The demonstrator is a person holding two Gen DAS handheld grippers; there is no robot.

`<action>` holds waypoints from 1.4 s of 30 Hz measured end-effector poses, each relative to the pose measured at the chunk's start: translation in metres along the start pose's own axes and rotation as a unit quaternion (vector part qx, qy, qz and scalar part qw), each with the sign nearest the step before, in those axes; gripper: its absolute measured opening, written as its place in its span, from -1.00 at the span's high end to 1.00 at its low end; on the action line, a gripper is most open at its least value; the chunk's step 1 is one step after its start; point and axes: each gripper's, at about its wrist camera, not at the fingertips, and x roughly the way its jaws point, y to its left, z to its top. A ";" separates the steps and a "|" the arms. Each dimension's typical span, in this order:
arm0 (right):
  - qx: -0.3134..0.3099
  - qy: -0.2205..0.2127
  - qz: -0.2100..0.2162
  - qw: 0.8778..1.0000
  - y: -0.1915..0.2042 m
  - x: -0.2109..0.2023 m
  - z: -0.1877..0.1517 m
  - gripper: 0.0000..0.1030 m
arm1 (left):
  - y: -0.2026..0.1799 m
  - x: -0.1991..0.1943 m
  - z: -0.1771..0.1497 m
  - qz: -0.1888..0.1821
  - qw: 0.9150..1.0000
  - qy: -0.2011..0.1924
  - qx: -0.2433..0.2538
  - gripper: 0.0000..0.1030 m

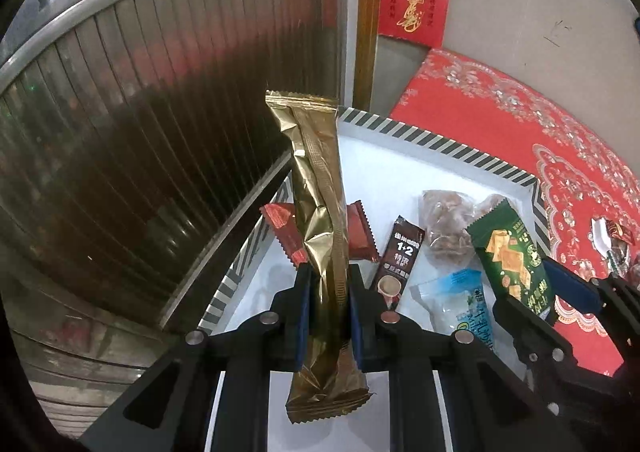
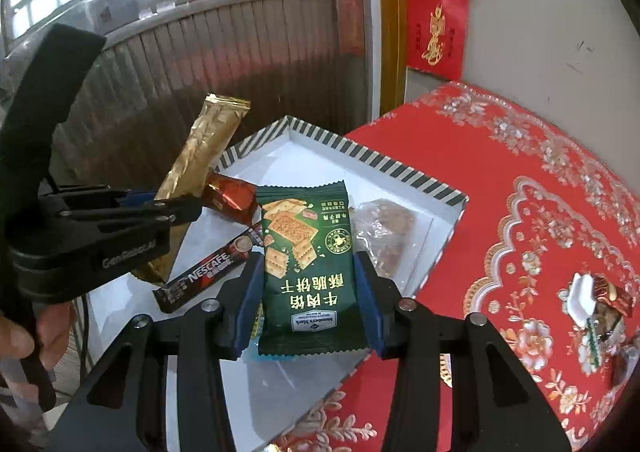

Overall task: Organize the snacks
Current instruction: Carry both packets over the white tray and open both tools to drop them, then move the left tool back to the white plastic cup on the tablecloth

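A long gold packet point(image 1: 320, 212) stands upright between the fingers of my left gripper point(image 1: 330, 272), which is shut on its lower half above the white box with a striped rim point(image 1: 440, 142). My right gripper point(image 2: 307, 264) is shut on a green cracker packet point(image 2: 304, 220), held over the same box point(image 2: 380, 162). Each gripper shows in the other's view: the left gripper point(image 2: 192, 204) with the gold packet point(image 2: 208, 140), the right gripper point(image 1: 522, 284) with the green packet point(image 1: 508, 252). In the box lie a red packet point(image 2: 232, 198), a Nescafe stick point(image 2: 208, 276), a clear bag of brown snacks point(image 2: 388, 228) and a blue-white packet point(image 1: 460, 300).
The box sits at the left edge of a red patterned tablecloth point(image 2: 520, 212). A few small wrapped snacks point(image 2: 600, 300) lie on the cloth to the right. A ribbed metal shutter point(image 1: 140, 132) stands behind and left. A person's hand point(image 2: 24, 340) grips the left tool.
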 end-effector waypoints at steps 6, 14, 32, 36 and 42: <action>0.004 0.008 0.001 1.000 -0.002 0.007 -0.001 0.16 | -0.003 0.002 -0.002 0.006 1.000 -0.004 0.004 0.68; -0.001 0.021 -0.003 1.000 0.004 0.019 -0.002 0.16 | -0.005 0.007 -0.005 0.012 1.000 0.000 0.005 0.61; 0.041 -0.021 0.054 0.997 -0.001 -0.013 -0.005 -0.17 | -0.007 -0.019 -0.006 0.022 1.000 -0.022 0.001 -0.40; 0.035 -0.029 0.053 0.998 0.000 -0.025 -0.007 -0.17 | -0.005 -0.030 -0.007 0.018 0.999 -0.025 -0.008 -0.41; 0.033 -0.037 0.034 0.998 -0.010 -0.048 -0.014 -0.23 | -0.011 -0.050 -0.008 0.004 0.999 -0.040 -0.010 -0.45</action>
